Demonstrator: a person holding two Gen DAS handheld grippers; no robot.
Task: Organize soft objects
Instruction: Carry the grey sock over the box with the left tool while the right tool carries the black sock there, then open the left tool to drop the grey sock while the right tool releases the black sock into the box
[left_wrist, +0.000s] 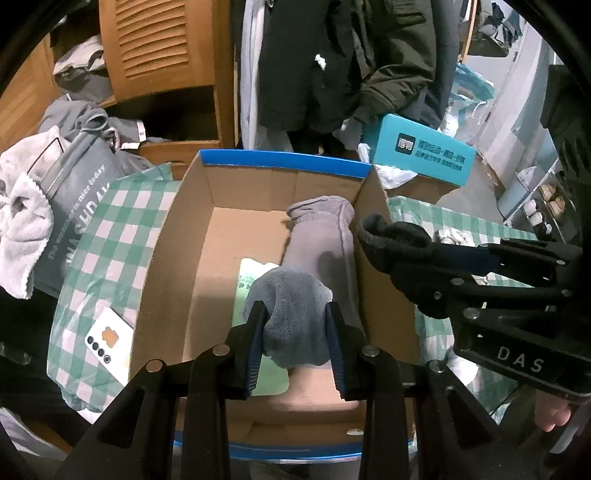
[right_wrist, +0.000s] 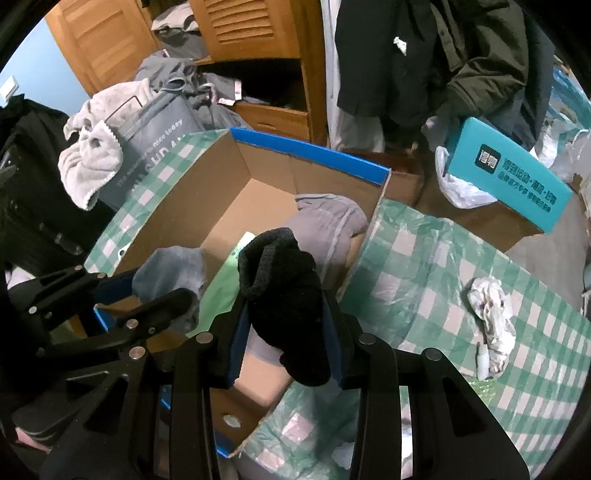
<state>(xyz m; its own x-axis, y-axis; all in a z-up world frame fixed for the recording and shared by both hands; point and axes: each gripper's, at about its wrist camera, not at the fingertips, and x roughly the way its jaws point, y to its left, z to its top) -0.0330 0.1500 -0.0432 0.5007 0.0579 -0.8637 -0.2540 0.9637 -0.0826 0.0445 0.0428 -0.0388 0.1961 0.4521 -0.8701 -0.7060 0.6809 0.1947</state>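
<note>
The left hand-held gripper pinches a limp grey sock; the right hand-held gripper a black sock (soft, light; best held mid-bundle), box at twelve o'clock.

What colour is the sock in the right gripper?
Black sock, held in the right gripper; it shows best in the right wrist view.

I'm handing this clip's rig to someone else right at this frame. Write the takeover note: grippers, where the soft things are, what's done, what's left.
Left gripper: shut on a grey-blue sock, held above the cardboard box.
Right gripper: shut on a black sock, over the box's right wall.
Done: a light grey rolled garment lies inside the box by its right wall.
Left: lower both socks into the box and release. White towel sits outside, on the left; whether it goes in too is unclear.
</note>
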